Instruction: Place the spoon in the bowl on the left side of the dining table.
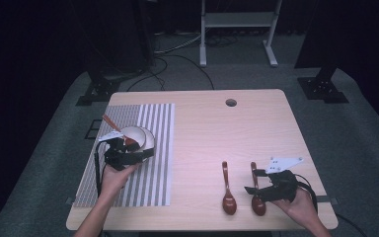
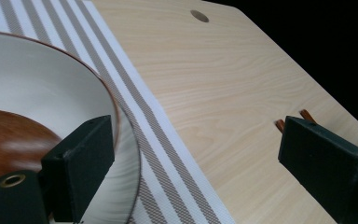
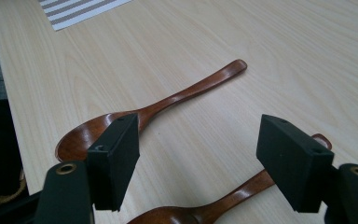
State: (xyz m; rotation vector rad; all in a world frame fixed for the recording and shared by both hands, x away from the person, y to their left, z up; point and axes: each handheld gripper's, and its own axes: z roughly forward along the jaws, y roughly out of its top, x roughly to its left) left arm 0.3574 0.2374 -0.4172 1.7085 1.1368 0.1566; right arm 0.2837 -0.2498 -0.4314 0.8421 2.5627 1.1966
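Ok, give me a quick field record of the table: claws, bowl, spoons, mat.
left claw: open, one jaw inside the rim of the white ceramic bowl
right claw: open, above two brown wooden spoons
bowl: on striped grey-and-white placemat, a third wooden spoon inside
surface: light wooden table

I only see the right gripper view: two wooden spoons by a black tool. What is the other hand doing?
Observer: The left tool is open at the rim of a white bowl.
Operator: Anything in the bowl?
Observer: Another spoon, its handle poking over the far rim.
Operator: Where does the bowl stand?
Observer: On a striped mat on the left part of the table.
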